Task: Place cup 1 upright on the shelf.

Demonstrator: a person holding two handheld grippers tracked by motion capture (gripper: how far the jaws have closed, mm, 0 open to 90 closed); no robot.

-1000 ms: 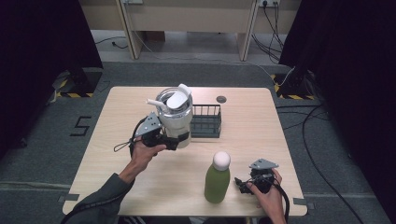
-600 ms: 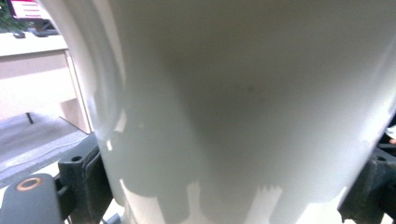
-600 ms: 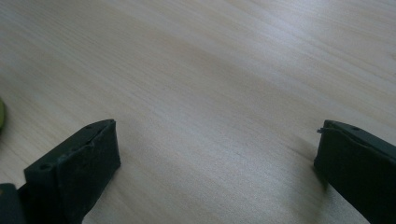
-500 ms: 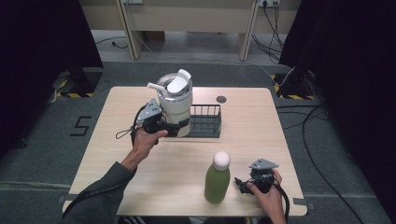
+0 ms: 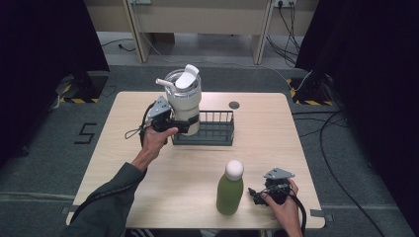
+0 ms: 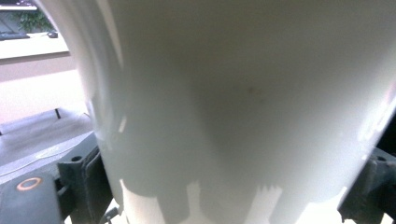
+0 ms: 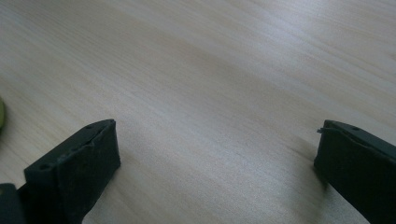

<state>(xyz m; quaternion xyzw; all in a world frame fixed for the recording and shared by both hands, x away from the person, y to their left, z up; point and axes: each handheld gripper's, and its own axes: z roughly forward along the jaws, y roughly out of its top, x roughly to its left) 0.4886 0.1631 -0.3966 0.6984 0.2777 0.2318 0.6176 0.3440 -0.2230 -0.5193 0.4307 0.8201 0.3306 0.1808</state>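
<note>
— Jaws of the left gripper clamp the white tumbler, held over the wire basket near the table's far edge?
— Yes. A "5" marks the floor.
— Left gripper view?
— Tumbler wall, jaws flanking it.
— Right gripper?
— Jaws spread, empty, over bare wood near the green bottle, front right.

Wire basket blocks table's far middle (green bottle stands near front); bare wood between

light wooden table carries a black wire basket and a green bottle.
</note>
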